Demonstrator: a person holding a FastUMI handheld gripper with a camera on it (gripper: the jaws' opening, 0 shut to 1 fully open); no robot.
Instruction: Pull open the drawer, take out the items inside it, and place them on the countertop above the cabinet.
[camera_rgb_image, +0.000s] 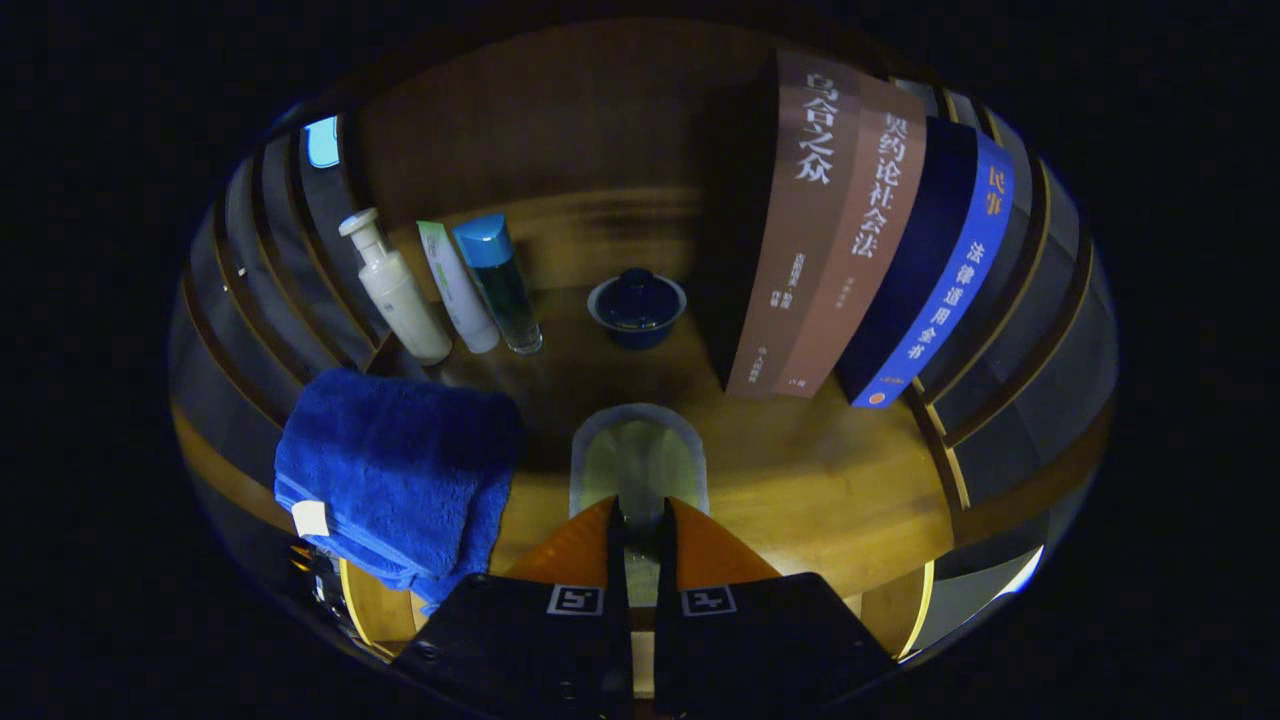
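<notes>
On the wooden countertop (800, 480), the gripper (640, 520) pinches a pale flat packet (638, 455) near a blue towel (395, 470).

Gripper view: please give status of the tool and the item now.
Tool shut on flat pale pouch, held over the countertop. Blue towel lies beside it. Lidded blue cup and books beyond.

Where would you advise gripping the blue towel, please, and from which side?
Grip the folded blue towel at its thick rounded fold, coming from above. It lies soft and flat on the wooden countertop, left of the gripper, whose fingers are closed on a thin flat sachet.
</notes>
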